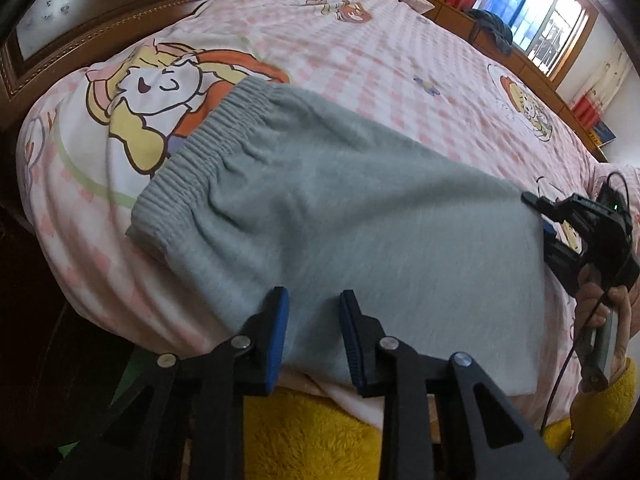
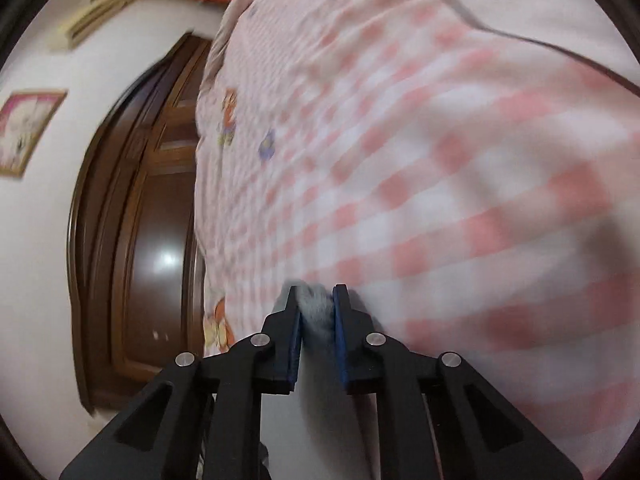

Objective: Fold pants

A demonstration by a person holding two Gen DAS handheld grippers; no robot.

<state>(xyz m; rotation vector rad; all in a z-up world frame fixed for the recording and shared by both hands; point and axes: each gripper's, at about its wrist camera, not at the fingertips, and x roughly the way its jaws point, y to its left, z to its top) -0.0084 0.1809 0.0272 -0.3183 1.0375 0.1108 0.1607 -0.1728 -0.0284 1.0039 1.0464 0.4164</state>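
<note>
I see the grey knit pants with a ribbed waistband (image 1: 320,208) lying on the pink checked cartoon bedspread (image 1: 360,52), their near edge under my wide-open left gripper (image 1: 313,300), while my right gripper (image 2: 316,300) pinches grey fabric at their right edge.
</note>
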